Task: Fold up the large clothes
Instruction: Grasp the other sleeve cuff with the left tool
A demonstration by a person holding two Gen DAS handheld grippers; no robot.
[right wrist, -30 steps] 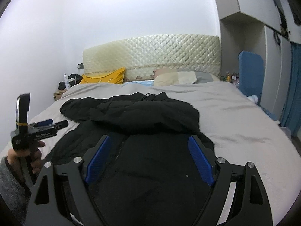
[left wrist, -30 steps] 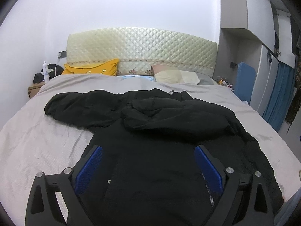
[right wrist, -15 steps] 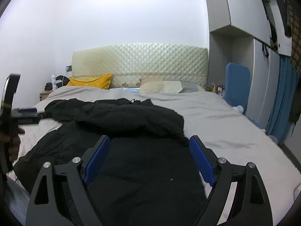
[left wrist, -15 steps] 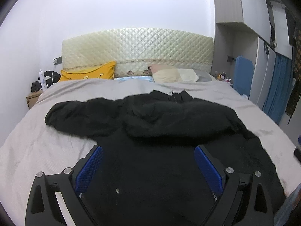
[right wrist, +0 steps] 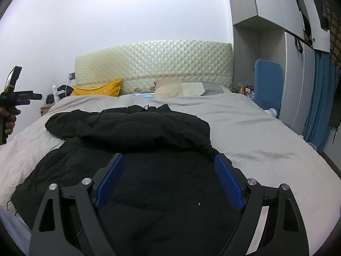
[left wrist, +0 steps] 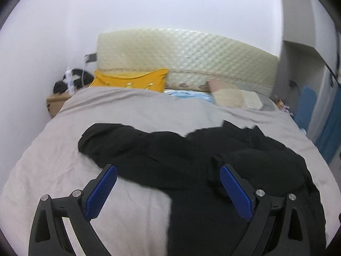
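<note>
- The black jacket [right wrist: 136,149] is lying spread on the bed [right wrist: 255,140], right in front of both grippers and a bit below them.
- One sleeve [left wrist: 119,140] is sticking out flat to the left side. It is lying sideways, across the way the grippers are pointing.
- The other sleeve looks like it is already lying folded over the top of the jacket, making a puffy lump.
- The left gripper [left wrist: 168,183] is pointing at the spot where the long sleeve joins the body. The sleeve is running from between its tips out to the left, so the sleeve's end is sitting ahead and to the left of it.
- Its jaws are standing wide open and holding nothing. Its blue pads [left wrist: 100,194] are hanging above the cloth, and I cannot tell if they are touching it.
- The right gripper [right wrist: 168,177] is hanging over the middle of the jacket. The sleeve's end is lying far off to its left.
- Its jaws are wide open too, with nothing in them.
- I am guessing the left gripper is the nearer one for picking up that sleeve and laying it over the body.
- In the right wrist view, the person's hand [right wrist: 9,119] is holding the left gripper's handle out at the left edge.
- Behind the jacket a yellow pillow [right wrist: 100,88] is resting by the headboard [right wrist: 153,64].
</note>
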